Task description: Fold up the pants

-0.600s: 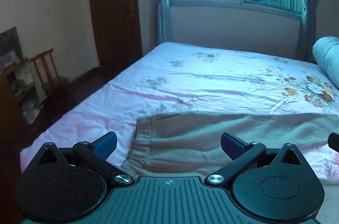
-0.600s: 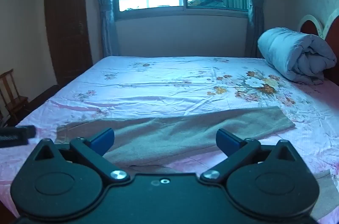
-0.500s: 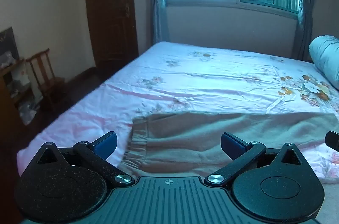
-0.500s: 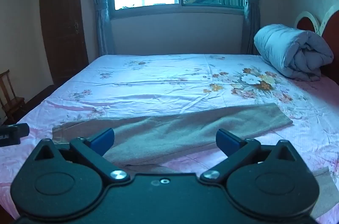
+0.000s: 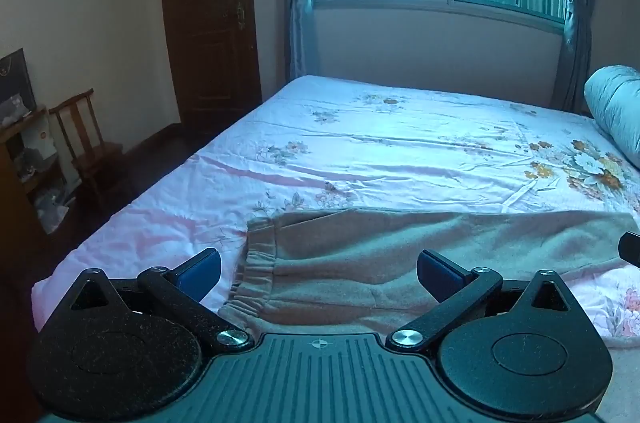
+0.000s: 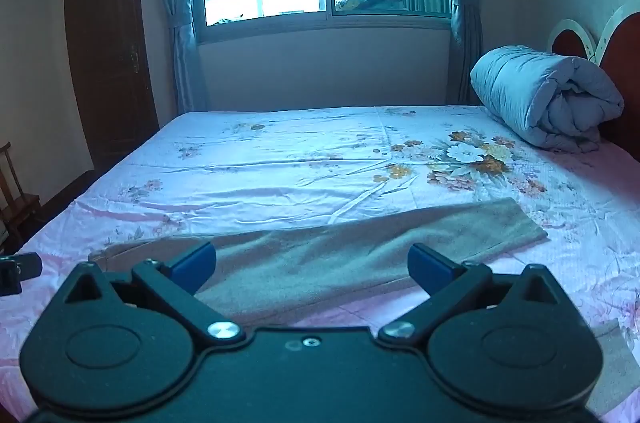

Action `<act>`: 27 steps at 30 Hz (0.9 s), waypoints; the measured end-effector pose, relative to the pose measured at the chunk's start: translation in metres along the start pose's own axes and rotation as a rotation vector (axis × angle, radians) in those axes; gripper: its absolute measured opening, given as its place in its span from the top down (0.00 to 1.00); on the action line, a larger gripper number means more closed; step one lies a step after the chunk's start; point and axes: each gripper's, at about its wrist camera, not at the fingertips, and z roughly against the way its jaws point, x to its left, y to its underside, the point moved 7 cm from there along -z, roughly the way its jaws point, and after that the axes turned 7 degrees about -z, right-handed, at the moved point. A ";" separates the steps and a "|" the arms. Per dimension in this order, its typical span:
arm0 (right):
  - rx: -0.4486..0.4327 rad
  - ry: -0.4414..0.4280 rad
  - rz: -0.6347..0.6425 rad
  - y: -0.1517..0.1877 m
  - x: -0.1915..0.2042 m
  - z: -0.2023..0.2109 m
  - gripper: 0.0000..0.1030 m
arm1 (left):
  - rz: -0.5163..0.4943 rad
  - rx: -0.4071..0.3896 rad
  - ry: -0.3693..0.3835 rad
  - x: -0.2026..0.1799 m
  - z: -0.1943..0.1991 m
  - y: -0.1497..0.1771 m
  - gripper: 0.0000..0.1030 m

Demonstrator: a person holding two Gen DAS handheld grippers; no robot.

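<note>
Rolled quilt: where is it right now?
The rolled quilt lies at the bed's far right in the right wrist view, against the headboard, beyond the pants.

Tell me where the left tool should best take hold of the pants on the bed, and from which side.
Probably the gathered waistband of the pants, at its near corner. The left tool hangs open above it, tilted down, so coming from the near bed edge suits. The pants lie flat on the bedsheet, and the thick ribbed band gives the fingers an edge to pinch.
</note>
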 end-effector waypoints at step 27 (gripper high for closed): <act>0.020 0.025 0.010 0.003 -0.003 -0.004 0.06 | 0.016 0.003 -0.004 0.001 -0.005 0.011 0.00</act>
